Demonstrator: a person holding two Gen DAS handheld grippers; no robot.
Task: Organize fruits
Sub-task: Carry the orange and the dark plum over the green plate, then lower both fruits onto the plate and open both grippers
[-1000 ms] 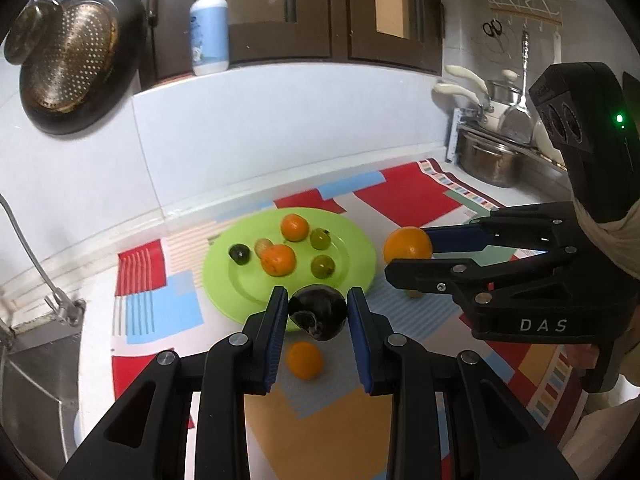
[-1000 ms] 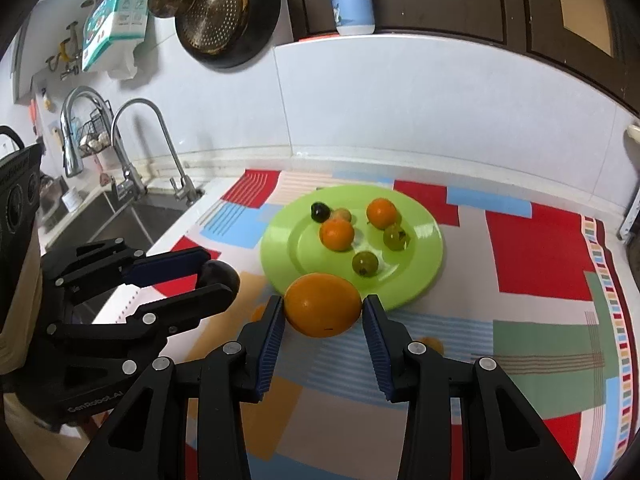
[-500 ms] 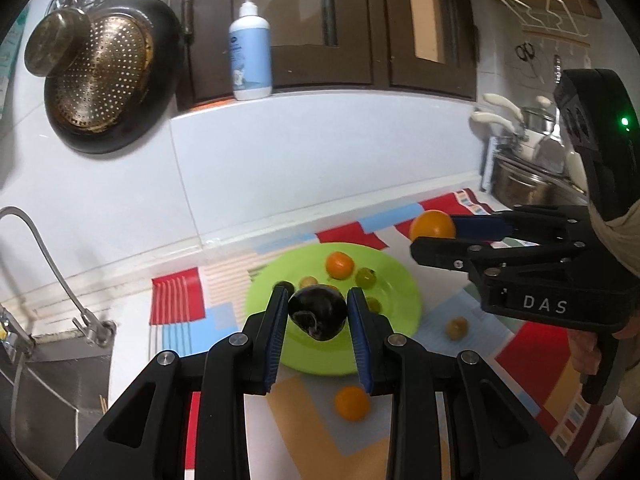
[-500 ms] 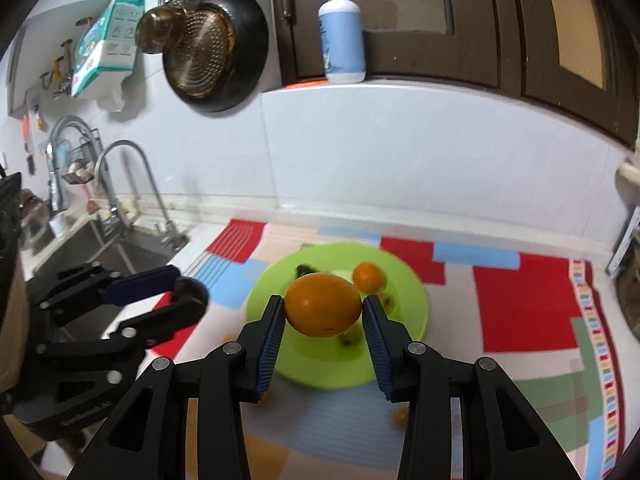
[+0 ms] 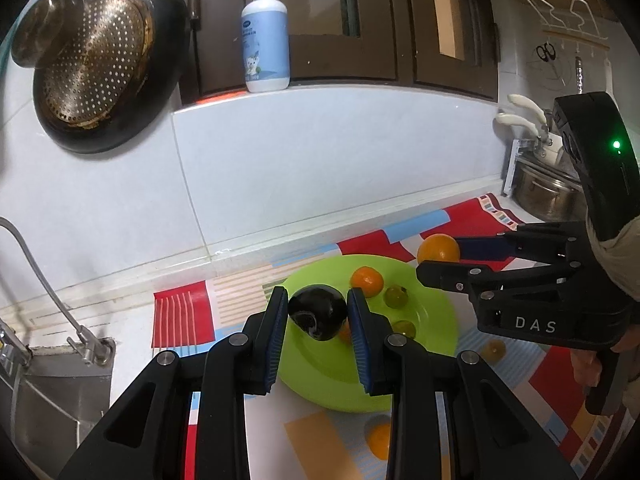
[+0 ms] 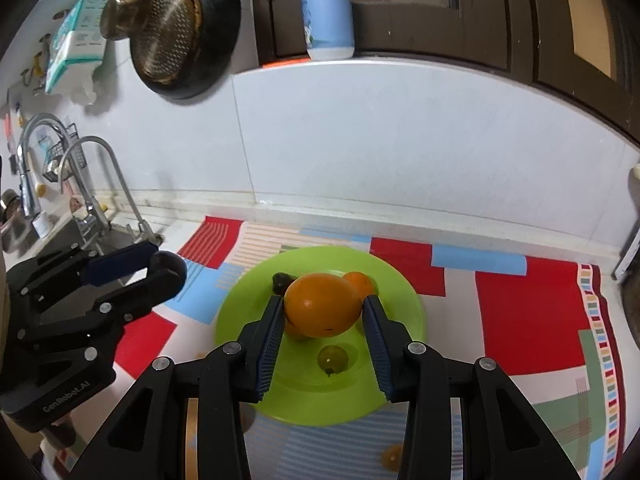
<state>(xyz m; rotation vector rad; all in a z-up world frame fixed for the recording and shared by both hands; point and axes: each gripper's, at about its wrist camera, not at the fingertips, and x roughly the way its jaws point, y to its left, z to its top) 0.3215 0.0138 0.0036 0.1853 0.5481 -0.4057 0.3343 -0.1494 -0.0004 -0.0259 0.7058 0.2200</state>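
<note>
My left gripper (image 5: 318, 316) is shut on a shiny dark plum (image 5: 318, 312) and holds it above the near-left part of a green plate (image 5: 434, 328). My right gripper (image 6: 323, 312) is shut on a large orange (image 6: 322, 305) and holds it above the same plate (image 6: 404, 304). On the plate lie a small orange (image 5: 367, 281), green fruits (image 5: 396, 297) and a dark fruit (image 6: 280, 280). The right gripper also shows in the left wrist view (image 5: 440, 258), the left gripper in the right wrist view (image 6: 168, 270).
A small orange (image 5: 379, 437) and a small yellowish fruit (image 5: 494, 350) lie on the patterned mat (image 6: 520, 312) near the plate. A sink with taps (image 6: 100, 184) is to the left. A steel pot (image 5: 548, 196) stands at the right. A tiled wall rises behind.
Both grippers have risen and moved forward over the plate, each still holding its fruit. The plate now lies under the fingertips instead of ahead of them.
</note>
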